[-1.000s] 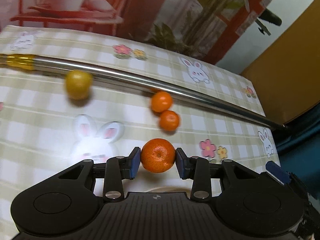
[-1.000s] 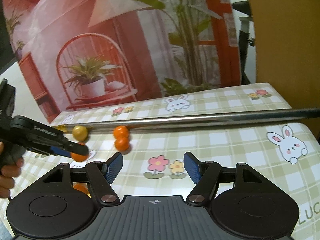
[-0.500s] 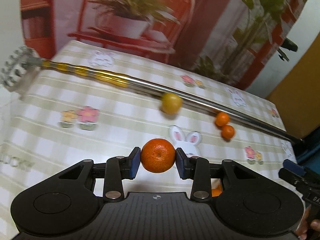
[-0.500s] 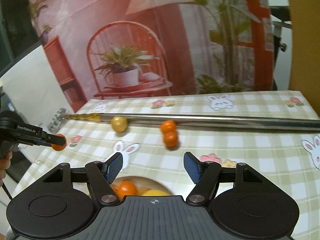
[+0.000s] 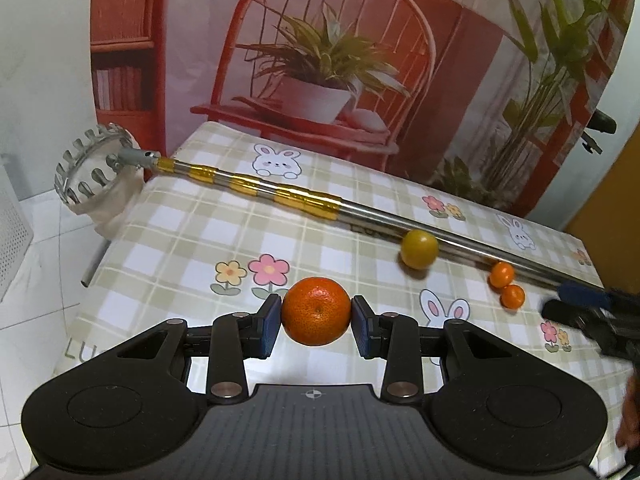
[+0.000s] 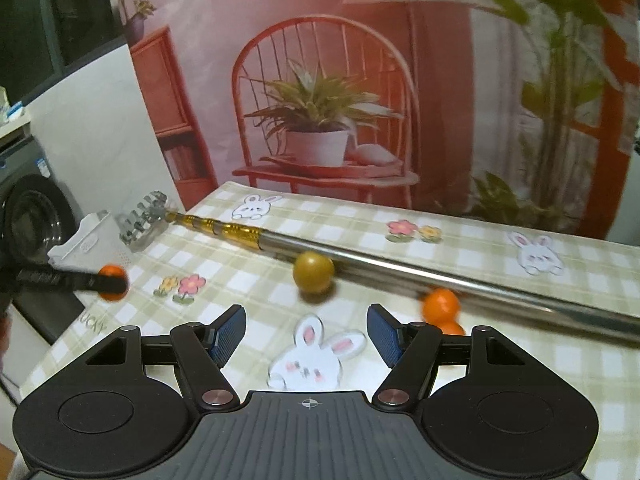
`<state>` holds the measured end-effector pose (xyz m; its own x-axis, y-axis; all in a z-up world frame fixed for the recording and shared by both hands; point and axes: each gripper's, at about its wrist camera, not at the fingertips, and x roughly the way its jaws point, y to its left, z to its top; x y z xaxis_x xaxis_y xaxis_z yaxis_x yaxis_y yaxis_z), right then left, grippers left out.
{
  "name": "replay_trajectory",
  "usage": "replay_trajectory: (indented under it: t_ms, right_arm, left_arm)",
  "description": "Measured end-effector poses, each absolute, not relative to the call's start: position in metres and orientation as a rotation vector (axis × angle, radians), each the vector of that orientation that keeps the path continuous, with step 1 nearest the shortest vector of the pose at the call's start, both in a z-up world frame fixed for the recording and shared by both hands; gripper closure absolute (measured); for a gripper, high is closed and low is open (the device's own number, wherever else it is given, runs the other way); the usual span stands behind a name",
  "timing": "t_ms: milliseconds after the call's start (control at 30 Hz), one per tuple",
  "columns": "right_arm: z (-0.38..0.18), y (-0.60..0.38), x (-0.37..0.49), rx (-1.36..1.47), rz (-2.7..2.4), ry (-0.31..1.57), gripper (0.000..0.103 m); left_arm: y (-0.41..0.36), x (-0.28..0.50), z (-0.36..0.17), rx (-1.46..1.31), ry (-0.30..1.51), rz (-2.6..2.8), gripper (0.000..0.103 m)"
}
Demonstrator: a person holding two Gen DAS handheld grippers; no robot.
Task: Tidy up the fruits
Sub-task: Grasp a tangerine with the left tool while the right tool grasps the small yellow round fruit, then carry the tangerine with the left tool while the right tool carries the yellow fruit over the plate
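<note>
I noted the left wrist view alone showed the toothed ring and cloth bag of the long steel fruit-picker pole (image 5: 360, 210) clearly. The left gripper (image 5: 316, 322) pinched a round orange mandarin (image 5: 316, 311) between both pads, above the checked rabbit-print tablecloth (image 5: 180, 248). The right gripper (image 6: 307, 334) hung spread, holding nothing. 1 yellow-green round fruit (image 6: 313, 272) and 2 small orange kumquats (image 5: 506, 289) lay beside the pole.

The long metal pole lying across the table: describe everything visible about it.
The pole is a shiny steel telescopic tube with gold bands near its far end, where a grey joint carries a toothed metal ring with a pale cloth bag hanging past the table edge. It lies diagonally on the checked tablecloth. A yellow-green fruit and a small orange sit against its near side.
</note>
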<state>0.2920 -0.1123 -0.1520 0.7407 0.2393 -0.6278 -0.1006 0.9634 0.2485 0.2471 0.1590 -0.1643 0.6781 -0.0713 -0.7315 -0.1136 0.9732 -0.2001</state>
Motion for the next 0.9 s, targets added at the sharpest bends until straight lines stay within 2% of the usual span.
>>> replay_trajectory:
  t_ms: [333, 667, 733, 800, 900]
  right_arm:
    - [-0.199, -0.099, 0.397, 0.348, 0.132, 0.843, 0.042]
    - [-0.229, -0.090, 0.446, 0.453, 0.074, 0.954, 0.044]
    - [-0.232, -0.090, 0.450, 0.457, 0.059, 0.959, 0.047]
    - [-0.236, -0.092, 0.453, 0.468, 0.043, 0.964, 0.055]
    - [-0.242, -0.094, 0.455, 0.475, 0.033, 0.988, 0.061]
  left_arm:
    - [0.178, 0.249, -0.181, -0.301, 0.825, 0.031, 0.063]
    - [0.188, 0.252, -0.189, -0.332, 0.832, 0.038, 0.063]
    - [0.188, 0.253, -0.190, -0.337, 0.836, 0.040, 0.063]
    - [0.189, 0.253, -0.192, -0.343, 0.837, 0.039, 0.063]
    - [0.189, 0.254, -0.194, -0.348, 0.844, 0.039, 0.063]
